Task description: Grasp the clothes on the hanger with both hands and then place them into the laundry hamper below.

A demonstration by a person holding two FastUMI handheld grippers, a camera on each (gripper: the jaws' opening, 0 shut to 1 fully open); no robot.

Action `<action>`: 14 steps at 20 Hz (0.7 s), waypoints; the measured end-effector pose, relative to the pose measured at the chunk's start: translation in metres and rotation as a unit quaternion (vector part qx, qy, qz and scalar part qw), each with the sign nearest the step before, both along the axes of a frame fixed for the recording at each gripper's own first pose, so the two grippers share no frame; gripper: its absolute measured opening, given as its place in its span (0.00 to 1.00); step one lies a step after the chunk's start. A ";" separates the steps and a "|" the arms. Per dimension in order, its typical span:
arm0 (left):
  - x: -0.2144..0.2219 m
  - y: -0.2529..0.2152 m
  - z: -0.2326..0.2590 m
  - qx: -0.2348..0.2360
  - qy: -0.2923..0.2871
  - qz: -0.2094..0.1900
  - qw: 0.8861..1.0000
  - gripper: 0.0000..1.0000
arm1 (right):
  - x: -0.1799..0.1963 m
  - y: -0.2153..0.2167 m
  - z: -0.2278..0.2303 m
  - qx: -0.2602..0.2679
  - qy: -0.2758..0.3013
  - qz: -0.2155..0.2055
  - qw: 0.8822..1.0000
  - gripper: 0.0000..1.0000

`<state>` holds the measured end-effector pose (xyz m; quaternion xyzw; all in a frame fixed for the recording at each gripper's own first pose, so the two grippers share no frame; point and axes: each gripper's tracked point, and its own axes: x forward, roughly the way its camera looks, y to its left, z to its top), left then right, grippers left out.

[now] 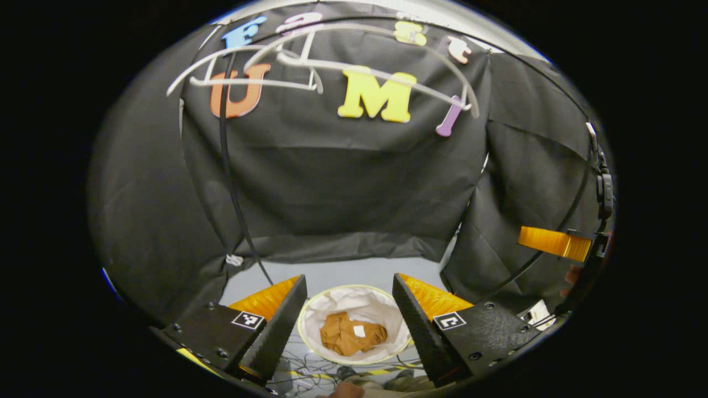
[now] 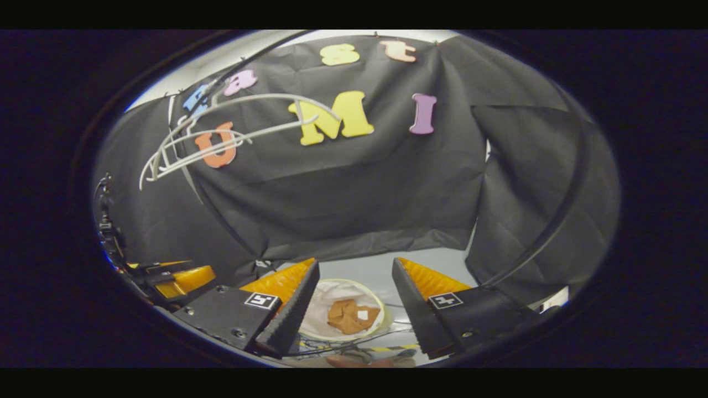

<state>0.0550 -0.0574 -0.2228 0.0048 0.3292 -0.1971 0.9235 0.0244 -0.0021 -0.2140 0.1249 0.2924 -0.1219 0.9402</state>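
A crumpled brown garment (image 1: pixel 352 336) (image 2: pixel 350 316) lies inside the round white laundry hamper (image 1: pixel 381 309) (image 2: pixel 332 293) on the floor below. Bare white hangers (image 1: pixel 310 63) (image 2: pixel 221 130) hang high up against the black cloth. My left gripper (image 1: pixel 349 315) is open above the hamper, with nothing between its fingers. My right gripper (image 2: pixel 355 301) is also open and holds nothing, likewise above the hamper. In the left gripper view the right gripper (image 1: pixel 556 242) shows at the far right. In the right gripper view the left gripper (image 2: pixel 177 279) shows at the lower left.
Black cloth walls surround the booth on all sides. A black cable (image 1: pixel 229 182) hangs down from the hanger rail. Loose cables (image 1: pixel 310 371) lie on the grey floor beside the hamper. A curved black hoop (image 2: pixel 553 221) runs along the right side.
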 end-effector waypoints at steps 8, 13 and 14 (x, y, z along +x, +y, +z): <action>-0.046 -0.016 0.149 -0.036 -0.173 0.027 0.984 0.88 | -0.085 -0.032 0.111 -0.056 -0.101 0.044 0.992 0.90; -0.109 -0.021 0.205 -0.037 -0.245 0.053 0.967 0.93 | -0.143 -0.077 0.185 -0.091 -0.179 0.048 0.978 0.92; -0.122 -0.021 0.216 -0.039 -0.268 0.052 0.961 0.95 | -0.153 -0.085 0.196 -0.102 -0.191 0.047 0.975 0.92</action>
